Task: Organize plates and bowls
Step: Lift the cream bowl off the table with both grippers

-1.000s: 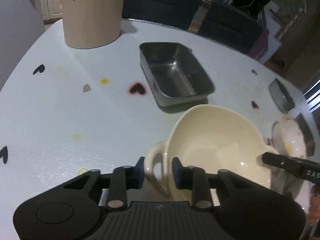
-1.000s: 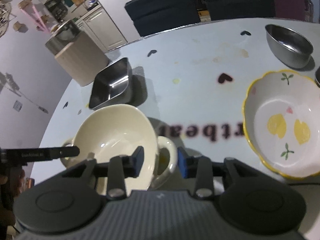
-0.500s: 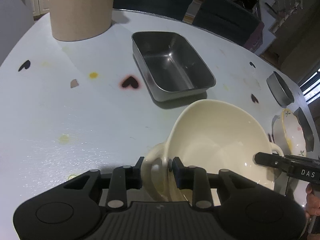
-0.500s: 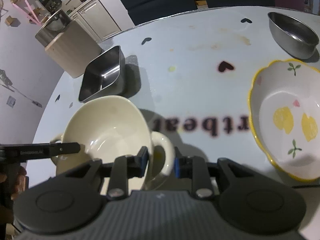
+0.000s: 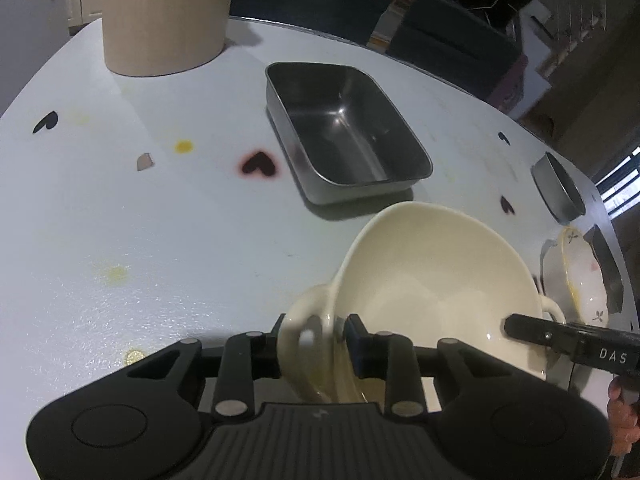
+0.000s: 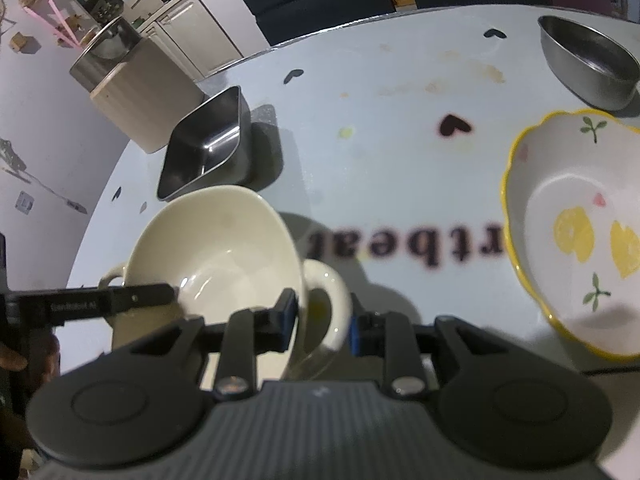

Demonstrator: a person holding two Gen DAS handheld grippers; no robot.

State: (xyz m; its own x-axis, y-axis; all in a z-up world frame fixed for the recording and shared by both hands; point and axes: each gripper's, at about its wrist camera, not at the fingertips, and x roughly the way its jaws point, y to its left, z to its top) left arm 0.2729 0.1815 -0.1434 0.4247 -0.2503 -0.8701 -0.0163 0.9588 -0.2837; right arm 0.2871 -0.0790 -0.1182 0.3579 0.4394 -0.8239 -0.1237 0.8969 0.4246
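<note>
A cream ceramic bowl with two loop handles [image 5: 432, 280] is held above the pale heart-printed counter [image 5: 160, 220], close to the near edge. One loop handle is pinched between the fingers of the left gripper [image 5: 314, 340], and the opposite handle sits between the fingers of the right gripper [image 6: 322, 314], which are closed around it, so the bowl is carried from both sides and looks slightly tilted in the left wrist view. Whether its base is fully clear of the counter cannot be told.

The task is judged to be at an early stage. Nothing is seen stacked or nested. A rectangular stainless steel tray [image 5: 344, 136] stands apart just beyond the cream bowl. A white scalloped bowl with a yellow rim and lemon pattern [image 6: 576, 236] lies well to the right, and a round stainless steel bowl [image 6: 588, 60] sits beyond it. A tall beige cylindrical container [image 5: 164, 12] stands at the far left. The cream bowl has yet to be set down, and the other vessels appear still to be grouped.
</note>
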